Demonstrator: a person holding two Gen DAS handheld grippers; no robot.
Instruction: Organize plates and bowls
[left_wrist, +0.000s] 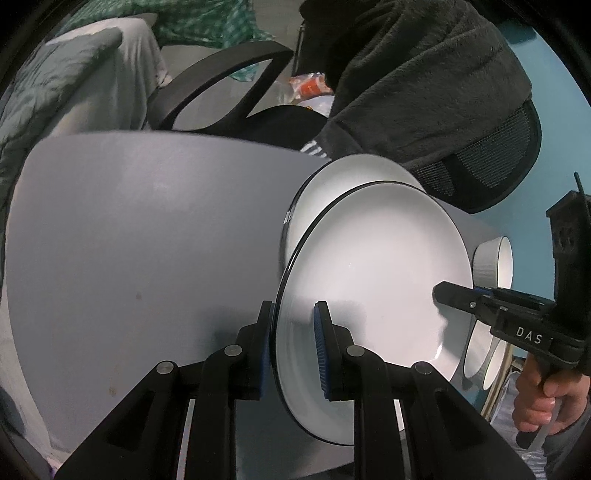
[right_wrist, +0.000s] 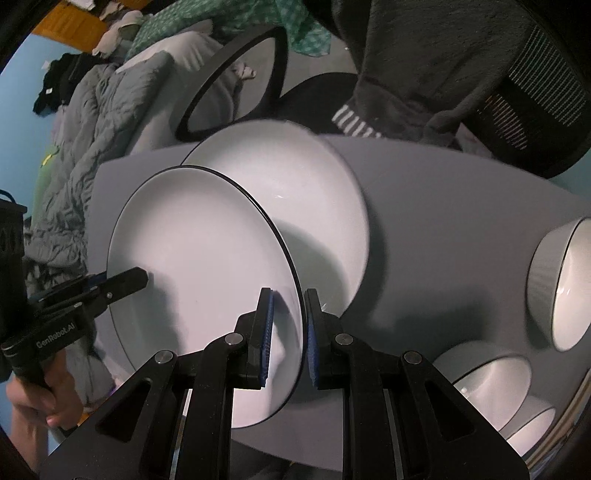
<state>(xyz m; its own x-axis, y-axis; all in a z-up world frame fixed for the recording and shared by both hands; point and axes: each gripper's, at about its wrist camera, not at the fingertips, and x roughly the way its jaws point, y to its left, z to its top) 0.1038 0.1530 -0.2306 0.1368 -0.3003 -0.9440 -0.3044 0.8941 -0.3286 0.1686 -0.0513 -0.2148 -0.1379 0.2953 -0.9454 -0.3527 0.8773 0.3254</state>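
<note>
A white plate with a thin black rim (left_wrist: 373, 273) (right_wrist: 199, 251) hangs tilted above the grey table (left_wrist: 129, 240) (right_wrist: 443, 221). My left gripper (left_wrist: 293, 310) (right_wrist: 144, 277) is shut on its left rim. My right gripper (right_wrist: 288, 295) (left_wrist: 443, 293) is shut on the opposite rim. A second matching plate (left_wrist: 332, 192) (right_wrist: 303, 173) lies flat on the table just beyond and partly under the held one. Three white bowls stand to the right: one ribbed bowl (right_wrist: 557, 284) (left_wrist: 495, 262) and two nearer ones (right_wrist: 491, 387) (right_wrist: 532, 428).
A black office chair (left_wrist: 221, 85) (right_wrist: 236, 85) stands behind the table with a dark fleece garment (left_wrist: 424, 81) (right_wrist: 443, 55) draped over it. A grey quilt (right_wrist: 99, 147) lies on the left. A person's hand (left_wrist: 539, 402) grips the right gripper's handle.
</note>
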